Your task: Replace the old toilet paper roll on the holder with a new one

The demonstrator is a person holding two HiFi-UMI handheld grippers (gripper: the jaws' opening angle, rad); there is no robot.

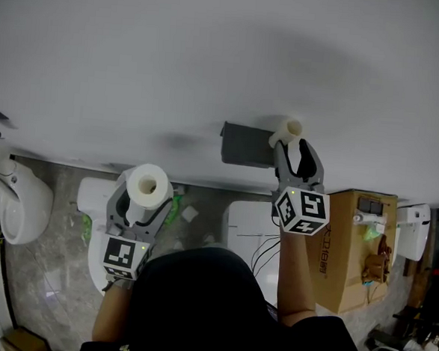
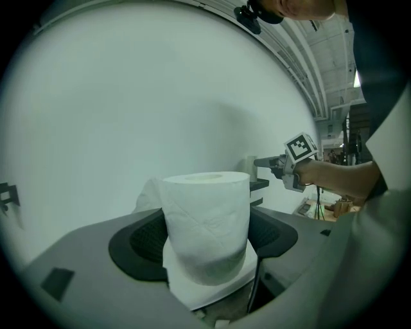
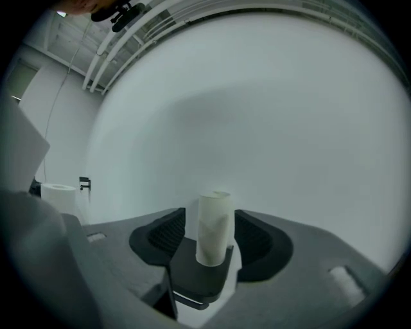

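Over at the dark holder point(image 1: 244, 144) on the right, the right claw point(image 1: 295, 150) stands released around the old roll point(image 3: 213, 226) without pressing it, so it should probably close gently and squarely before lifting, while the left claw point(image 1: 143, 192) clenches the new roll point(image 2: 205, 218), well left.

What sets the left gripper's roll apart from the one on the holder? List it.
The full roll is fat with paper; the old roll is a thin, nearly bare tube. The full roll is clamped in the left gripper; the old roll stands on the holder between the open jaws of the right gripper. Both stand upright.
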